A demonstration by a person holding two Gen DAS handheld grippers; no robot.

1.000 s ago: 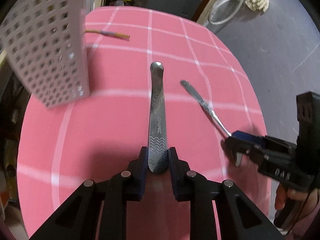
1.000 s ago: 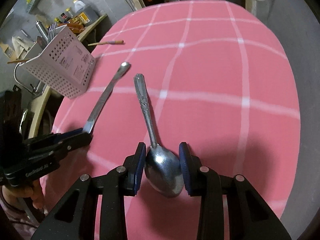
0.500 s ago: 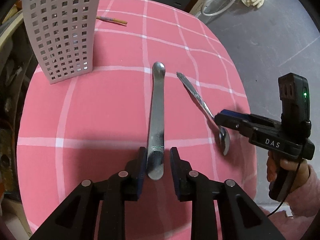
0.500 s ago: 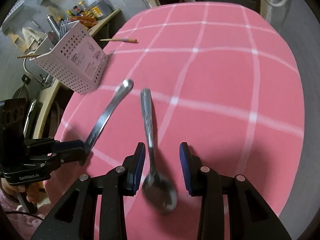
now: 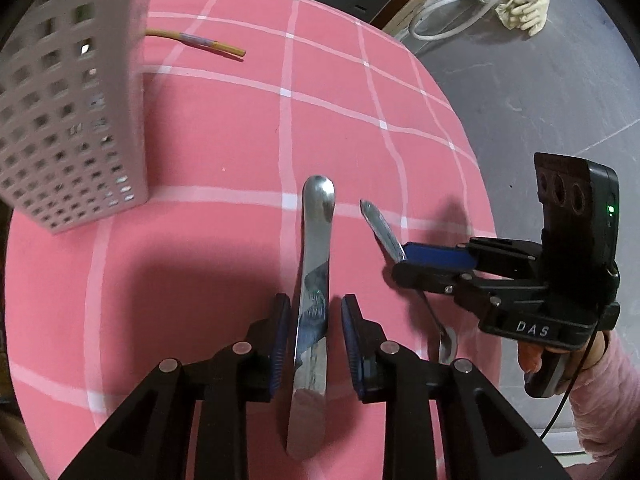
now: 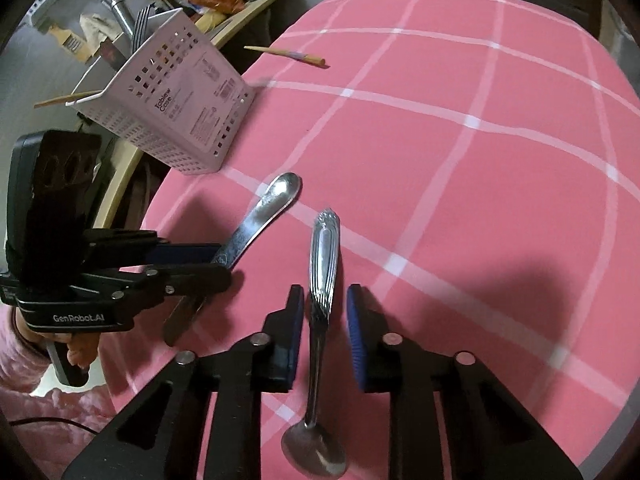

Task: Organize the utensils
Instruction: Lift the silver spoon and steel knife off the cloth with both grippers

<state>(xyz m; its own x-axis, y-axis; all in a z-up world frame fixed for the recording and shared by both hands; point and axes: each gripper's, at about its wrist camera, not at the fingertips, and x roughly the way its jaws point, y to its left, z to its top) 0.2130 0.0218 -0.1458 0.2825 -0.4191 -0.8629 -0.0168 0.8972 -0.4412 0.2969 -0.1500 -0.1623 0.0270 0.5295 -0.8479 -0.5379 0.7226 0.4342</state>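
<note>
Your left gripper (image 5: 315, 304) is released. The knife (image 5: 314, 264) lies lengthwise between its jaws with pink cloth showing on both sides. The rounded handle end points ahead and the blade tip is back under the gripper.

Your right gripper (image 6: 323, 292) has just been closing on the spoon (image 6: 324, 256). The handle sits between its jaws, but a thin gap shows on each side, so I judge it not yet clenched. The spoon's bowl is back beneath the gripper and the decorated handle tip is out ahead.

Things that could go wrong:

- **Spoon swinging:** The jaws meet the spoon on its handle, with the heavy bowl behind. If you lift on a light pinch, the bowl will probably swing down or the spoon will slip out.
- **Knife skating:** It lies flat and smooth on the table (image 5: 200, 280). The pads would close on its thin edges, so it may twist or slide away rather than seat.
- **Grippers bumping:** They are just beside each other, side by side. If you swing either one sideways without lifting it first, it could knock the other or its utensil.
- **Basket tipping:** The basket (image 5: 68, 120) stands ahead and to the left of the left gripper. It is tall and looks light, so catching its rim with a utensil could tip it over.
- **Chopstick:** One (image 5: 196, 42) lies far ahead beyond the basket, near the table's edge, and a nudge could roll it off.
</note>
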